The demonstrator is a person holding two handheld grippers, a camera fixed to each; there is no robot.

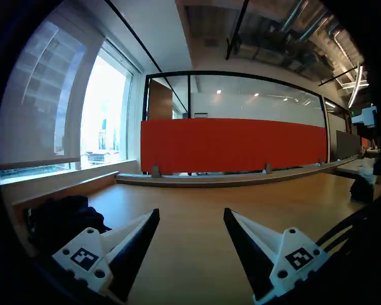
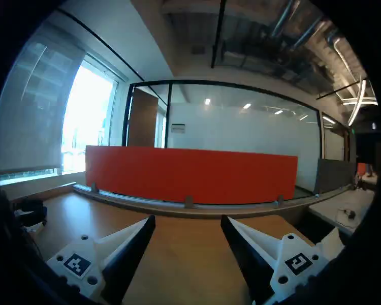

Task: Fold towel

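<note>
My left gripper (image 1: 191, 211) stands open just above the wooden tabletop (image 1: 200, 239), its white fingers (image 1: 124, 236) spread with nothing between them. A dark crumpled bundle (image 1: 63, 218), possibly cloth, lies on the table just left of its left finger; I cannot tell whether it is the towel. My right gripper (image 2: 187, 218) is open too, held low over the same kind of wooden tabletop (image 2: 185, 264), with bare wood between its fingers (image 2: 124, 244).
An orange divider panel (image 1: 231, 145) (image 2: 190, 175) runs along the table's far edge, with a glass wall behind it. Windows and a sill (image 1: 63, 175) line the left side. Dark items (image 1: 362, 189) sit at the right; a dark object with cables (image 2: 30, 211) lies at the left.
</note>
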